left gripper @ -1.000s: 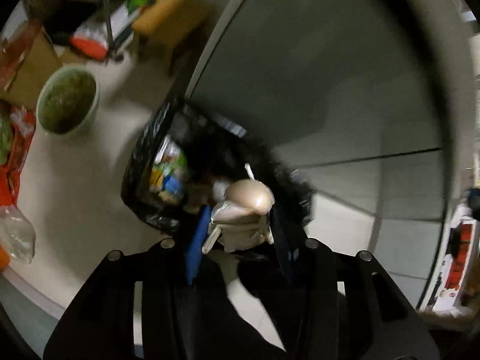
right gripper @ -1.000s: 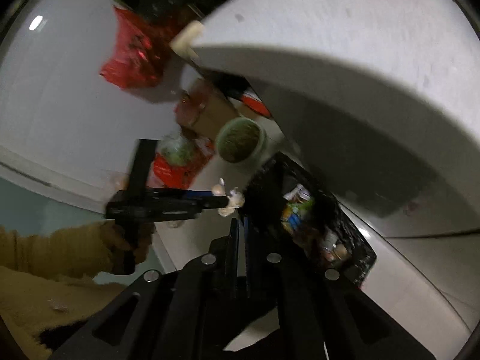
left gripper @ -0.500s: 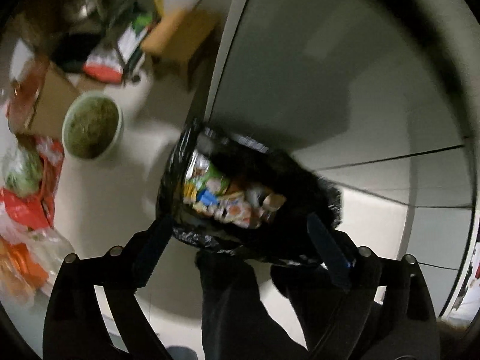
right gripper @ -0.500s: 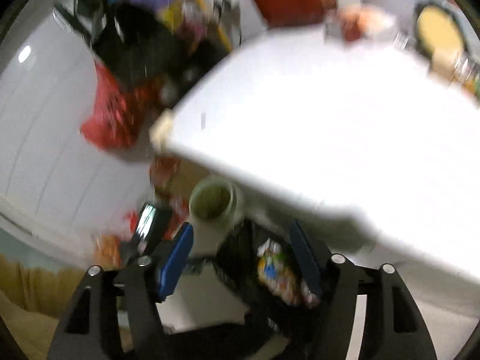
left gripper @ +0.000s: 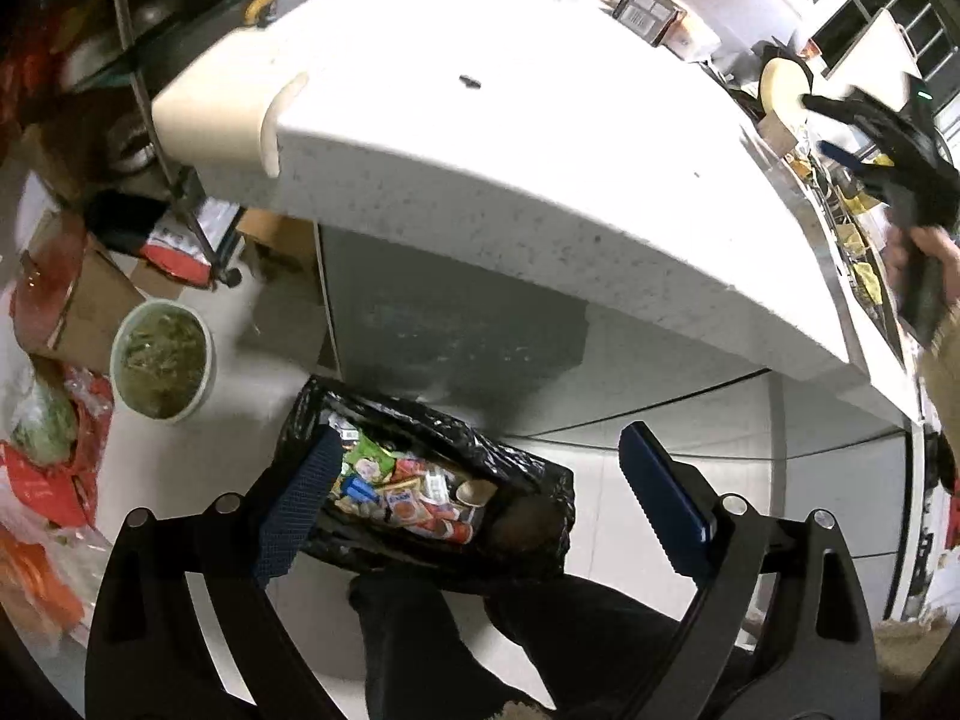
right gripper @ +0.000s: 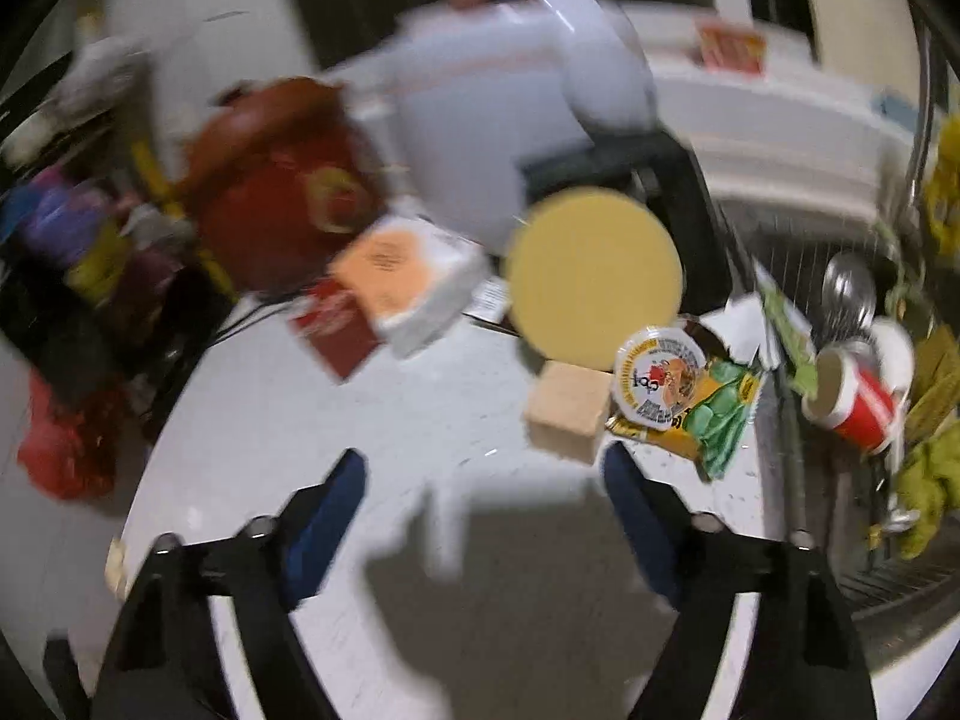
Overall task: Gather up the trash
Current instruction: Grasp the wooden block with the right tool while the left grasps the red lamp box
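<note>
A black trash bag [left gripper: 528, 468] stands on the floor below the white counter [left gripper: 480, 180], holding several colourful wrappers [left gripper: 402, 498]. My left gripper [left gripper: 477, 441] hangs above it, wide open and empty. My right gripper [right gripper: 483, 462] is over the counter top with its jaws slightly closing and nothing between them; it also shows at the far right of the left wrist view, the right gripper [left gripper: 816, 123] held by a hand. Ahead of it lie a beige block [right gripper: 567, 414], a round printed lid [right gripper: 660, 378] and a green wrapper [right gripper: 723, 420]. A red paper cup [right gripper: 852, 396] lies in the sink.
On the floor sit a pale bowl of green scraps [left gripper: 162, 354], a cardboard box [left gripper: 78, 294] and red bags [left gripper: 48, 468]. The counter's back holds a red pot [right gripper: 282, 186], a white cooker [right gripper: 510, 102], an orange box [right gripper: 408, 276] and a yellow disc [right gripper: 594, 276]. The sink [right gripper: 840, 540] lies right.
My left gripper let go of the pale crumpled trash over the bag, opened wide and rose. My right gripper opened and swung from beside the bag up to over the counter.
</note>
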A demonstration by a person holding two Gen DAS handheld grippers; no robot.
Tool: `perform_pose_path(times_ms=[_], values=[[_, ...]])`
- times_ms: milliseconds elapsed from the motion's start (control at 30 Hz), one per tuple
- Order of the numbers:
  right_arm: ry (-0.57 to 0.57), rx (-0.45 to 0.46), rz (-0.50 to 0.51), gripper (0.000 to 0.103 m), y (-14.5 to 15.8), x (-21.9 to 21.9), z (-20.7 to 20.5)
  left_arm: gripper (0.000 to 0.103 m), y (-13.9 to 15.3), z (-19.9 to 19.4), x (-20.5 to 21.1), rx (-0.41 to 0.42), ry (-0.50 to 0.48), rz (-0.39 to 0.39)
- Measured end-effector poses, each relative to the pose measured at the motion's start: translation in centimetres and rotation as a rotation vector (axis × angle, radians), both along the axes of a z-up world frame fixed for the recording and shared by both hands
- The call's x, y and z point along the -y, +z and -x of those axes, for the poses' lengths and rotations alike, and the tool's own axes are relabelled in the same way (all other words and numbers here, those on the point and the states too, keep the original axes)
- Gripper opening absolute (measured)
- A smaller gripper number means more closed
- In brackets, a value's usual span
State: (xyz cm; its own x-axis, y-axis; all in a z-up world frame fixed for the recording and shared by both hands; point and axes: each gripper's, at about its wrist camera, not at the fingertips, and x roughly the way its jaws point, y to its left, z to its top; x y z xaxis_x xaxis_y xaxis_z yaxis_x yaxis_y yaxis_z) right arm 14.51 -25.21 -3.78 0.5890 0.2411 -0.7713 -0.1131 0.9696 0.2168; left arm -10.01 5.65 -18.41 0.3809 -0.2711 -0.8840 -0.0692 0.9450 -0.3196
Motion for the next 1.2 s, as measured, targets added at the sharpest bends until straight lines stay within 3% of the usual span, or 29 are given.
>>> perform_pose_path(times_ms=[200,300,500,667,733,900,1200], values=[[-0.060,-0.050,0.044,0.064,-2.6,-0.1,-3.3,0.091,1.5,0.3,-0.6,0.026,0.049,-0.001],[-0.063,-0.065,0.078,0.038,-3.0,-0.4,-3.7,0.091,3.4,-0.4,-0.7,0.063,0.062,0.022],[-0.043,-0.075,0.009,0.038,-2.8,0.5,-2.4,0.091,8.4,-4.3,-0.1,0.216,0.045,0.055],[0.001,-0.028,-0.121,0.038,0.4,1.8,2.4,0.093,11.6,-12.7,3.7,0.348,-0.085,-0.069],[0.006,-0.021,-0.170,0.038,1.3,2.4,4.1,0.093,11.7,-16.4,6.0,0.376,-0.170,-0.123],[0.008,-0.009,-0.250,0.038,2.8,4.2,7.7,0.093,9.4,-25.8,10.8,0.350,-0.332,-0.215],[-0.006,-0.013,-0.289,0.038,2.8,5.6,11.6,0.093,7.2,-33.5,13.2,0.271,-0.343,-0.245]])
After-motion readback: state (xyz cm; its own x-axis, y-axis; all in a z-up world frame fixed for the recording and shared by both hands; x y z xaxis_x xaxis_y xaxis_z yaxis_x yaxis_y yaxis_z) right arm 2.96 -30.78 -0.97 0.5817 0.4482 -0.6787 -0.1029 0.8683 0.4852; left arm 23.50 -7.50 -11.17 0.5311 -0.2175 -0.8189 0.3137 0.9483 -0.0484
